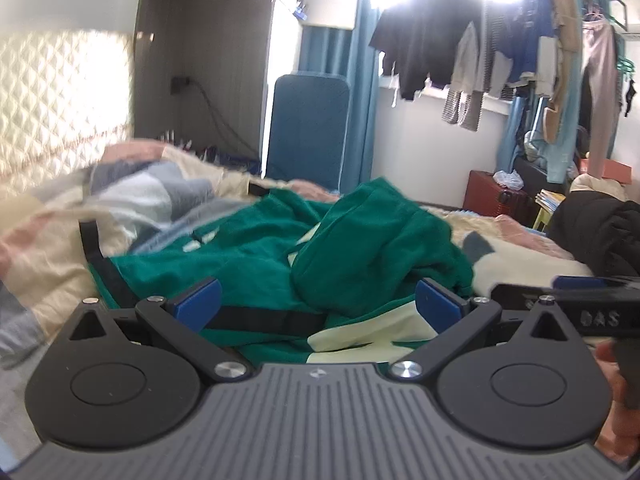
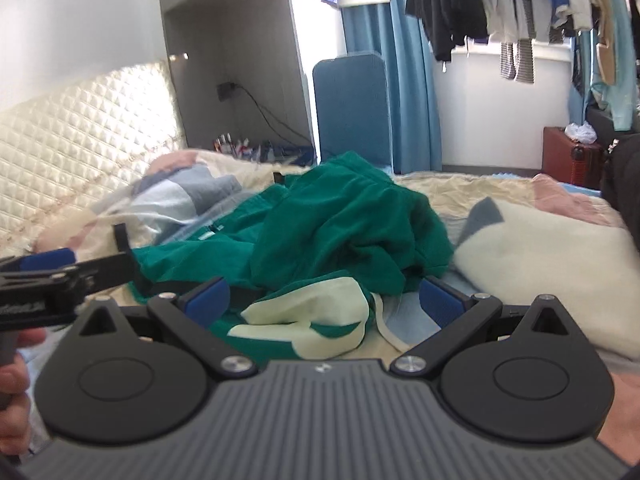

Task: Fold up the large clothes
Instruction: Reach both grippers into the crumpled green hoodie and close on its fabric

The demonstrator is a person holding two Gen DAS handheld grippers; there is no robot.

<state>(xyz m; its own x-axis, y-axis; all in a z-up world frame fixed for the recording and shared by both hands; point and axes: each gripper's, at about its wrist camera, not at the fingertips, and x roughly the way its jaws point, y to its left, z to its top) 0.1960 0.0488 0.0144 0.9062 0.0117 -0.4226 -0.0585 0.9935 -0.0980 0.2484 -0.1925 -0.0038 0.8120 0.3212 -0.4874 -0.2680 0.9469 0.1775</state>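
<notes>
Left wrist view: hovering low over the near edge of the green garment (image 1: 280, 256), which is lying crumpled in a heap on the patchwork bedspread (image 1: 52, 240). Left gripper (image 1: 318, 302) spread wide, blue pads (image 1: 200, 296) holding nothing, a black strap (image 1: 264, 320) and a pale yellow-green panel (image 1: 360, 332) of the garment showing between them. Right gripper's black body poking in at the right edge, close alongside.

Judging the step: reaching for a first hold on the near hem, nothing folded yet. Worth aiming for a single layer at an outer corner rather than the bunched hump in the middle, and avoiding the strap alone, since pulling that would likely drag rather than spread the cloth.

Right wrist view: right gripper (image 2: 324, 300) likewise gaping wide and empty, poised just above the pale panel (image 2: 304, 312) at the garment's (image 2: 340, 220) near right end. Left gripper (image 2: 52, 276) entering from the left edge, level with it; a cream pillow-like cushion (image 2: 540, 264) lying just beside the heap.

Probably best pinching two well-separated points of the same edge, then lifting and drawing apart to flatten before any fold. Keeping clear of the bedspread beneath, as soft fabric underneath could easily get caught along with the garment.
</notes>
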